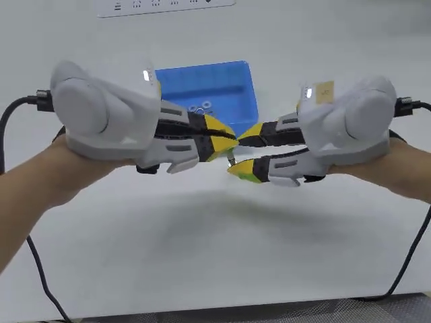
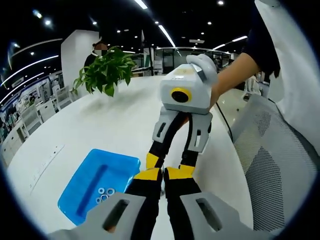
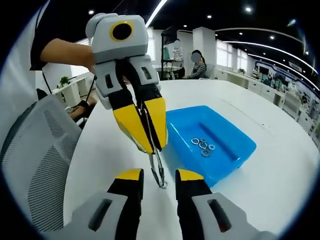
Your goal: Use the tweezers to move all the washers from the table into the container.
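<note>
the left tool (image 3: pixel 154 148) is clamping a pair of tweezers (image 3: pixel 157 167), its 2 yellow jaws pressing together on the shanks. the tweezer tips are pointing straight out ahead of it. those tips are pinching 1 washer (image 3: pixel 163 185), which is hanging in the gap between the jaws of the right tool (image 3: pixel 160 176).

the right tool is facing the left one nose to nose. its 2 jaws are standing apart, 1 on each side of the tweezer tips; whether either jaw is touching the tweezers is hard to tell from these angles. both tools are hovering above the white desk (image 1: pixel 202 256), their jaw tips nearly meeting.

the blue container (image 3: pixel 245 150) is sitting on the desk just beside the tools. it is lying off to the right of the right tool and off to the left of the left tool, and in the head view it is showing beyond the meeting jaw tips. inside it a small cluster of washers (image 3: pixel 202 145) is lying close together on the floor of the container, well apart from the 1 in the tweezers.
</note>
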Available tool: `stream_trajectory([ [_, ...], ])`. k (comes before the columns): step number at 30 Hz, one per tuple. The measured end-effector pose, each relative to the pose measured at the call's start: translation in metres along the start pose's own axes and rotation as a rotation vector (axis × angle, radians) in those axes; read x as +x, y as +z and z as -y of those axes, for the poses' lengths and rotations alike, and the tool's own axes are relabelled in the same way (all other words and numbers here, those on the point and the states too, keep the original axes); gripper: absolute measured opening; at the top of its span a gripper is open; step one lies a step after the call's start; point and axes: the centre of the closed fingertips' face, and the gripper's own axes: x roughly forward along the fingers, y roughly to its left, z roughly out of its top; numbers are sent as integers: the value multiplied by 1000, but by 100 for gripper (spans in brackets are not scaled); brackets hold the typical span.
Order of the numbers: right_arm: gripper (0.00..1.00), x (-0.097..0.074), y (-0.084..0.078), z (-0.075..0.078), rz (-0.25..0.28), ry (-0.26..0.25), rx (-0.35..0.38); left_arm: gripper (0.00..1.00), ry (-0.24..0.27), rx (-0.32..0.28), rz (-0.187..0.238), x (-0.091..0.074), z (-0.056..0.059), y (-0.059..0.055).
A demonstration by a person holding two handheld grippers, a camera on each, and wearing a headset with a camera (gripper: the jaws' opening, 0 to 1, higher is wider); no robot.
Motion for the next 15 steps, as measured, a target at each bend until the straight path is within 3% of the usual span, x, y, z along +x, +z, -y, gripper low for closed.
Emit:
stream_trajectory([
  [4, 17, 6, -2, -7, -23, 42, -42, 6, -2, -1, 2, 1, 1, 0],
  [8, 13, 5, 0, -1, -28, 28, -55, 6, -13, 2, 5, 4, 4, 2],
  [15, 11, 5, -2, -2, -44, 43, -103, 6, -7, -2, 4, 7, 2, 2],
])
